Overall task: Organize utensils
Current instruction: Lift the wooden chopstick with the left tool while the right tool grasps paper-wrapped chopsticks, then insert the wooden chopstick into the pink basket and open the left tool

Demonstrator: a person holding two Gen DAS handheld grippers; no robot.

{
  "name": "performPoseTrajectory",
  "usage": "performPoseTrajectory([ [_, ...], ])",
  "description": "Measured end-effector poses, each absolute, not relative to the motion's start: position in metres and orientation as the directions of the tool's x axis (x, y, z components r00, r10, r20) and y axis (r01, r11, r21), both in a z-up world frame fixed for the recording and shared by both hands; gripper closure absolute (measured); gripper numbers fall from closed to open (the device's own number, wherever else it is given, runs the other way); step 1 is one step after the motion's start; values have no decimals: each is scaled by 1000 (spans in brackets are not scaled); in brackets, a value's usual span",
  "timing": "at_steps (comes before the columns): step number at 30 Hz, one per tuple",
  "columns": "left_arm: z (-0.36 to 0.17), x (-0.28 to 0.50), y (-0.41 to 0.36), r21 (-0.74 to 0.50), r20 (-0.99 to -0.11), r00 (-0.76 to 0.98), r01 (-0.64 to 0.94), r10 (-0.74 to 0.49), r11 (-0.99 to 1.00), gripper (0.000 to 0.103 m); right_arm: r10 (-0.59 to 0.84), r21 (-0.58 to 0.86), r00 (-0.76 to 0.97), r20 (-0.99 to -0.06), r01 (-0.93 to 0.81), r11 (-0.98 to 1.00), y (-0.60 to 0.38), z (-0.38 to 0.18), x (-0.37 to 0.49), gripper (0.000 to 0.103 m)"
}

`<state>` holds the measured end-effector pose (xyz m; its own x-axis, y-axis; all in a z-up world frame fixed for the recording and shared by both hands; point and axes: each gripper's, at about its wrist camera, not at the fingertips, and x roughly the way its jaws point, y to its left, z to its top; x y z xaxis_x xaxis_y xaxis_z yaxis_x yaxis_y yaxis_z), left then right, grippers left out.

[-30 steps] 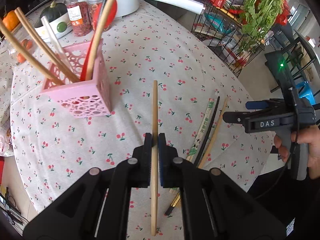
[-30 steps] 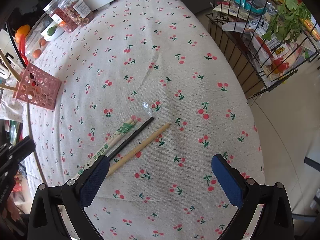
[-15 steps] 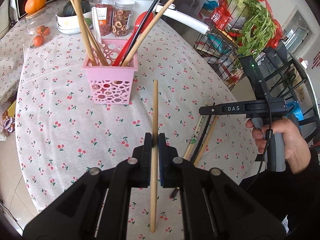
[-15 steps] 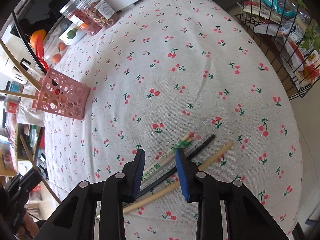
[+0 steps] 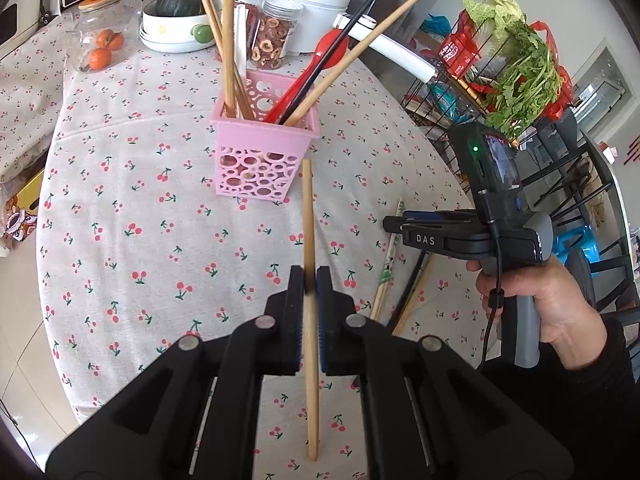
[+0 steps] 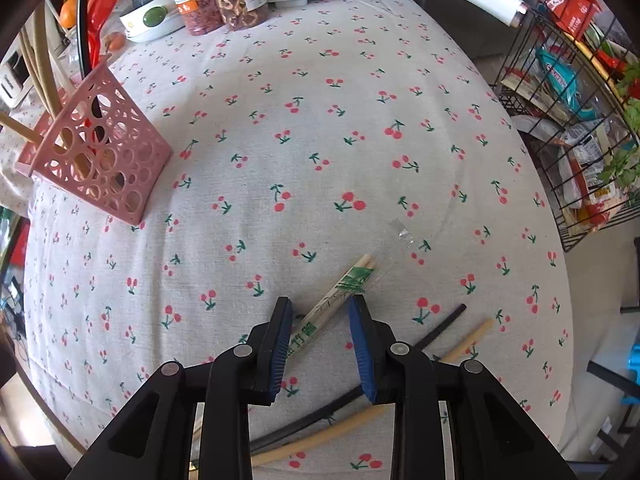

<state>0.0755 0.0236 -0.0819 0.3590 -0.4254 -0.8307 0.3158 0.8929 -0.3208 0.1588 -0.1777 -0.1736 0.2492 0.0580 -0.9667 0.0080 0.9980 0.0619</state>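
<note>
Cherry-print tablecloth point(image 6: 320, 120); left gripper point(image 5: 310, 280) clamping wooden chopstick point(image 5: 307, 216), right gripper point(image 6: 320, 312) half-open.

Black claws point(image 5: 310, 280), blue pads point(image 6: 358, 344), silver screws; "DAS" marking, green LED, black cable, dark sleeve.

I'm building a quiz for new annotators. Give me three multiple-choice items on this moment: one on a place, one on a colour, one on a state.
1. Where are the wrapped chopsticks?
A. In the basket
B. On the tablecloth
C. In a jar

2. What colour is the utensil basket?
A. Pink
B. Green
C. White

3. What is the left gripper doing?
A. Open, empty
B. Shut on a spoon
C. Shut on a wooden chopstick

Key: B, they lie flat on the cherry-print cloth; A, its perforated walls are pink; C, the chopstick is pinched between the closed fingers.
</note>
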Motion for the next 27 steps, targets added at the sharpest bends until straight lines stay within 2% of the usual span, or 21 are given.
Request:
performPoseTrajectory([
  [4,-82,76,28,-323,-827,368,305,-424,896,96,100,100,291,-951,-12,995,-168,-173,165,85],
  [7,-79,74,30,-321,-821,385,299,-421,899,96,217,224,307,-927,-11,974,-170,-171,167,93],
  [10,-73,73,36,-315,-809,413,296,-418,902,96,271,278,327,-905,-26,960,-169,-166,168,94],
  [18,-43,62,53,-264,-750,534,297,-389,918,96,301,287,497,-814,-106,952,-169,-108,144,97],
  [27,7,45,71,-223,-576,735,280,-358,934,96,311,247,692,-652,-194,949,-174,-46,103,98],
])
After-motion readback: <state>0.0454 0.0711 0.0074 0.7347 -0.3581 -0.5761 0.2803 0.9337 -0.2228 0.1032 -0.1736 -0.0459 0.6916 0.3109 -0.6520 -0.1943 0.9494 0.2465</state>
